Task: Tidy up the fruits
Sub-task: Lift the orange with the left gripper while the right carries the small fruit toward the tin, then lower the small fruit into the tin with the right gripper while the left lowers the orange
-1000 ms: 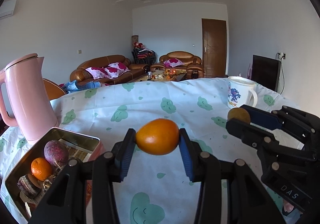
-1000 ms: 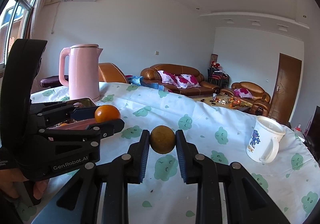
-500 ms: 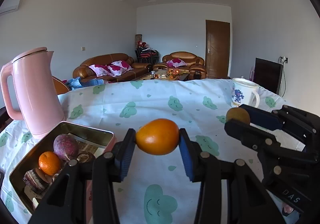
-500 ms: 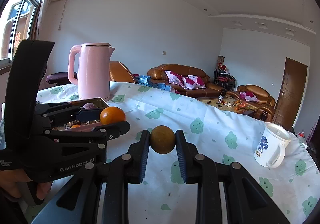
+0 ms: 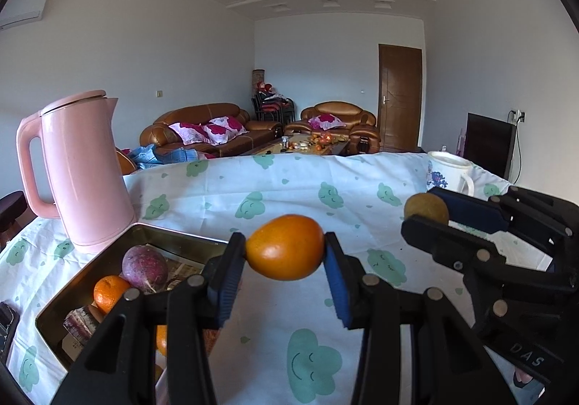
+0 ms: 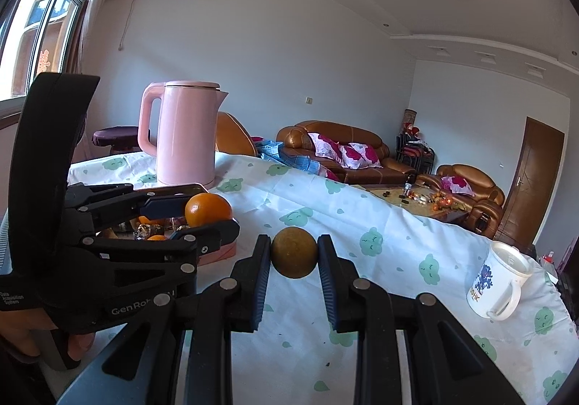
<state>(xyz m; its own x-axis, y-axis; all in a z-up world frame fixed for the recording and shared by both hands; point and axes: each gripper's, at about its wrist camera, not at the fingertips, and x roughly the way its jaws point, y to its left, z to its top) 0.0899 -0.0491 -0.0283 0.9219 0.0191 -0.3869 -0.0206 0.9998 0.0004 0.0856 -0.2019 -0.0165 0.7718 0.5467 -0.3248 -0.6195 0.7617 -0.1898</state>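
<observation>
My left gripper (image 5: 286, 253) is shut on an orange fruit (image 5: 286, 247) and holds it above the tablecloth, just right of a metal tin (image 5: 173, 233). The tin holds a purple fruit (image 5: 144, 265), a small orange (image 5: 108, 292) and other pieces. My right gripper (image 6: 295, 258) is shut on a brown-green round fruit (image 6: 295, 256), held above the cloth. It shows in the left wrist view (image 5: 429, 213) at the right. The left gripper with its orange fruit (image 6: 208, 209) shows in the right wrist view over the tin.
A tall pink kettle (image 5: 77, 169) stands behind the tin at the left. A white mug (image 6: 501, 283) stands at the far right of the table. The tablecloth (image 5: 311, 195) is white with green clouds. Sofas and a coffee table lie beyond the table's far edge.
Both grippers keep their fruits. The views have shifted: the kettle and tin sit further right in the left wrist view, as both grippers move left toward the tin.
</observation>
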